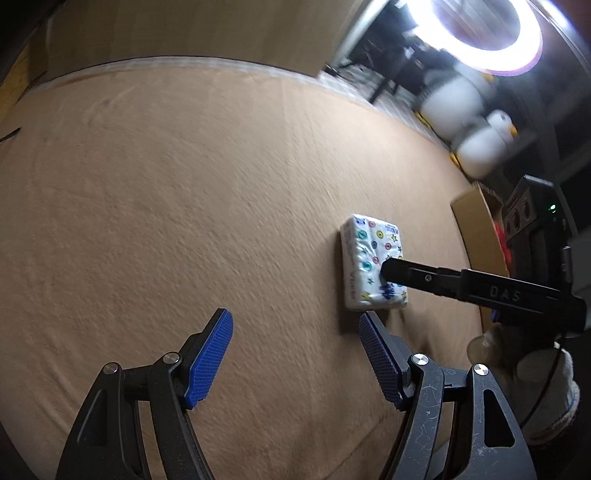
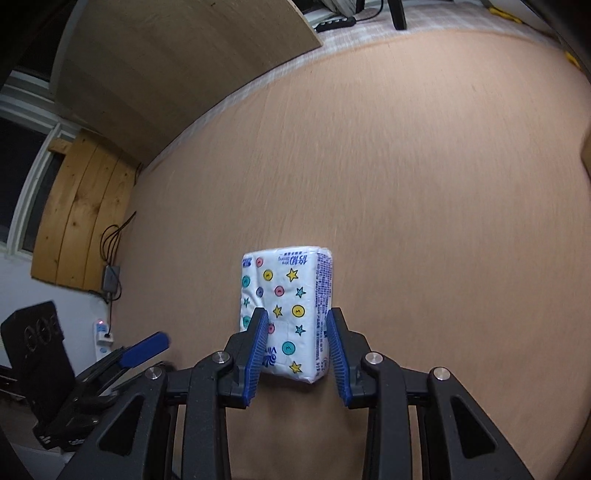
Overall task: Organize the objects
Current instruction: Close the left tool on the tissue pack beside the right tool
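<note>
On the tan cloth-covered surface (image 1: 184, 184), seen from the left wrist camera, a tissue pack (image 1: 371, 258) lay flat, white with coloured dots and stars. The left gripper (image 1: 295, 343) hung over the bare cloth with its blue pads (image 1: 210, 362) wide apart and nothing between them; its right pad was just beside the near corner of the pack, but I could not tell if it touched. From the right side the right gripper (image 1: 386, 284) reached in, and one black finger of it lay across the top of the pack. A gloved hand (image 1: 546, 384) held that gripper. Behind, past the edge of the surface, a bright ring light (image 1: 480, 33) shone, and white plush toys (image 1: 465, 110) sat blurred below it. A cardboard box (image 1: 476, 229) stood at the right edge.

From the right wrist camera, the same tissue pack (image 2: 286, 314) stood between the two blue pads of the right gripper (image 2: 295, 350). The jaws were narrow, and both pads pressed on the sides of the pack, so the pack was held. Its far end pointed away from the camera. At the lower left the left gripper (image 2: 144, 349) was visible, with one blue pad showing. Along the left side a wooden board (image 2: 81, 214) leaned at the wall, and a power strip (image 2: 103, 338) with a cable lay below it.
</note>
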Demonstrator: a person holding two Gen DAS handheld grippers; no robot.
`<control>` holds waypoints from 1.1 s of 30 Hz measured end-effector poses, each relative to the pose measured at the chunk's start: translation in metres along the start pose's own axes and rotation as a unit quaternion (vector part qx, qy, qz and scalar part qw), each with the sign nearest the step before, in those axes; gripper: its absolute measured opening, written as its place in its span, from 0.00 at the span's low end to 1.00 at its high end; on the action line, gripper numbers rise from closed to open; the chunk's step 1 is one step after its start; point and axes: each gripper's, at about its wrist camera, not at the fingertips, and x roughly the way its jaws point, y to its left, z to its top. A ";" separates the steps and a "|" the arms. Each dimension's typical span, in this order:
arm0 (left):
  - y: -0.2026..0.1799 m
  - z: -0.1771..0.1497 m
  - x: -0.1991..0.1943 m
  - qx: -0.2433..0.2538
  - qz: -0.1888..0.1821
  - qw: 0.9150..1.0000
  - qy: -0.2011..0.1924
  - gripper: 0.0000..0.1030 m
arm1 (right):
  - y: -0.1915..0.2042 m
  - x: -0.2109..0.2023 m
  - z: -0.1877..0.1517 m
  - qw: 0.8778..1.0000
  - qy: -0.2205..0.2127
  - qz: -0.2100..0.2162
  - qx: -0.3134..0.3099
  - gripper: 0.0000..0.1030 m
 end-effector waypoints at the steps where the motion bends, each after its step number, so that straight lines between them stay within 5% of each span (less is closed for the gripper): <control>1: -0.003 -0.003 0.003 0.010 0.000 1.000 0.005 0.72 | 0.001 -0.001 -0.007 1.000 -0.001 0.001 0.000 0.29; 10: -0.032 -0.003 0.016 0.093 -0.004 0.996 0.012 0.72 | 0.007 -0.010 -0.020 1.000 -0.005 -0.011 -0.008 0.29; 17: -0.053 0.007 0.032 0.135 -0.011 0.991 0.020 0.72 | 0.004 -0.009 -0.015 1.000 0.005 -0.012 0.007 0.40; 33: -0.069 0.012 0.049 0.141 -0.047 0.988 0.027 0.54 | 0.026 0.010 -0.016 0.999 0.030 -0.012 -0.018 0.39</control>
